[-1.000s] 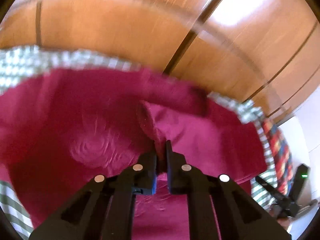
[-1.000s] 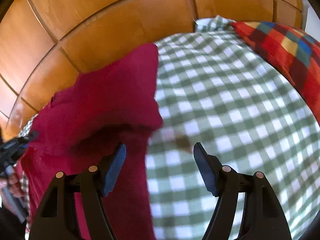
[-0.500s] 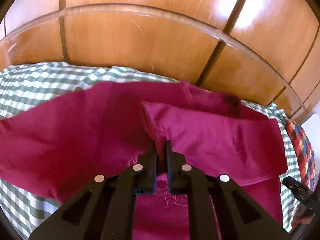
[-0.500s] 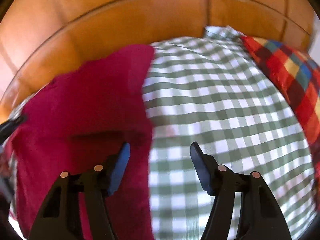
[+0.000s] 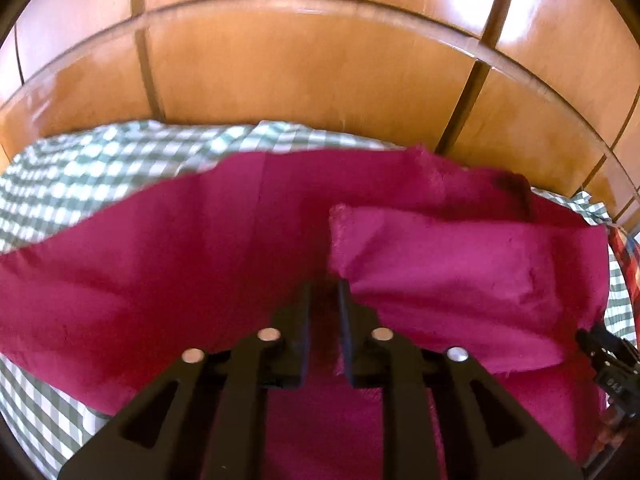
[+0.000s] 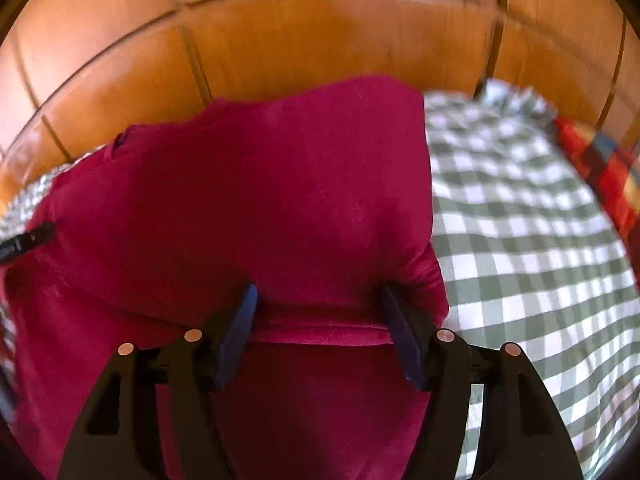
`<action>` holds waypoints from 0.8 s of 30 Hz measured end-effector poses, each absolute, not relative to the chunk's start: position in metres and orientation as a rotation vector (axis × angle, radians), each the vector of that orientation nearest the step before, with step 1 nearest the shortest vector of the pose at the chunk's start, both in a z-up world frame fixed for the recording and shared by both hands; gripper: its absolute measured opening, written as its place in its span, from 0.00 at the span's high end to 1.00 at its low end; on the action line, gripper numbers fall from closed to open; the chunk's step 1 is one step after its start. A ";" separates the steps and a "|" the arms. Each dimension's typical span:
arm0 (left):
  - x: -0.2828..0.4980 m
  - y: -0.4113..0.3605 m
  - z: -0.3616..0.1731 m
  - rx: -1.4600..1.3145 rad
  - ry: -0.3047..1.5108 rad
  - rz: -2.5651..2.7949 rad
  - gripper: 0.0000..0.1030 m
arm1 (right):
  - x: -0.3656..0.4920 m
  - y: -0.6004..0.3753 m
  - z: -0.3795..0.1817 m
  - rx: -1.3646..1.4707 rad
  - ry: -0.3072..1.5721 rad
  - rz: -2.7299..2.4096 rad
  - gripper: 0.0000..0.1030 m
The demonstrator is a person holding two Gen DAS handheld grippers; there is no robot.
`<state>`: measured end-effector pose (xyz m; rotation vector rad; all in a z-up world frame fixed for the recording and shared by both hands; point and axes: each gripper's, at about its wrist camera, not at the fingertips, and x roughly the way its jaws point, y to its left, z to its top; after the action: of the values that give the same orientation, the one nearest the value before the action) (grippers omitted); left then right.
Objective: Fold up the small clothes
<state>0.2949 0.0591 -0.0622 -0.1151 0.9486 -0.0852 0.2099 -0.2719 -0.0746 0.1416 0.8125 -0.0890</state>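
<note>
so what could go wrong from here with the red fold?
1. The left gripper is opening with the folded flap of the red garment between its jaws; the cloth may cling to a pad and drag the fold askew.
2. The right gripper hangs open over a bunched edge; closing there could catch several layers.
3. The garment's far edge lies against the wooden panel, leaving little room to smooth.

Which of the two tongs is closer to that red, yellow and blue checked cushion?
Right. The right tongs sit over the crimson garment nearer the cushion; the opening left tongs are farther away.
</note>
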 end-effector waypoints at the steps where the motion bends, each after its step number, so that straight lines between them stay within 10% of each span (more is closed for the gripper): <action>1: 0.289 0.066 -0.062 -0.140 0.944 -0.081 0.84 | 0.209 -0.271 -0.075 0.138 0.806 -0.093 0.38; 7: 0.243 0.120 -0.051 -0.319 0.911 -0.079 0.58 | 0.208 -0.271 -0.077 0.125 0.803 -0.100 0.37; 24: 0.105 0.429 -0.070 -0.838 0.756 0.539 0.43 | 0.137 -0.194 -0.056 0.049 0.821 0.031 0.29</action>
<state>0.1053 0.4293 -0.0704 -0.8383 0.7563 0.5391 0.1375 -0.1938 -0.0561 0.0489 0.8215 0.0313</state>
